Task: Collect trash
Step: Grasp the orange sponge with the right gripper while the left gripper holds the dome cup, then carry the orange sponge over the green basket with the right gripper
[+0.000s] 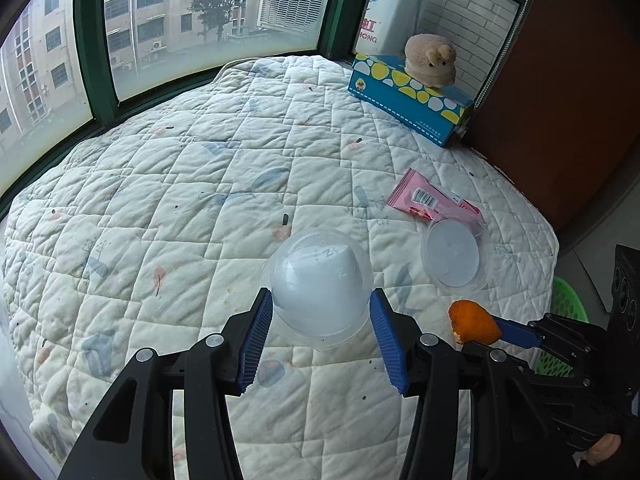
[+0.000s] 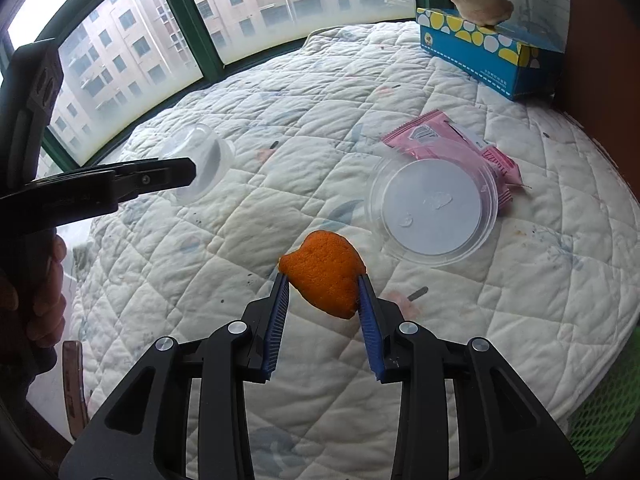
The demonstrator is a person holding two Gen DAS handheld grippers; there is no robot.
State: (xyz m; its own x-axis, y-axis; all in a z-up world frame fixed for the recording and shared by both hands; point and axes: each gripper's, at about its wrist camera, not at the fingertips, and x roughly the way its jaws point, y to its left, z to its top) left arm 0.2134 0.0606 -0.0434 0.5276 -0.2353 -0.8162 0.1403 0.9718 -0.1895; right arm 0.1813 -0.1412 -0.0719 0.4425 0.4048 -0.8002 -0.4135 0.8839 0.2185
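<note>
Left tongs got clear plastic cup clamped, right tongs pinching orange peel, both lifted off quilted bed. Green basket sits off my right, so right hand's nearer, reckon peel drops first. Lid, pink wrapper left lying.

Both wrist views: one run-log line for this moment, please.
left gripper: shut on clear cup | right gripper: shut on orange peel | on quilt: lid, pink wrapper
</note>
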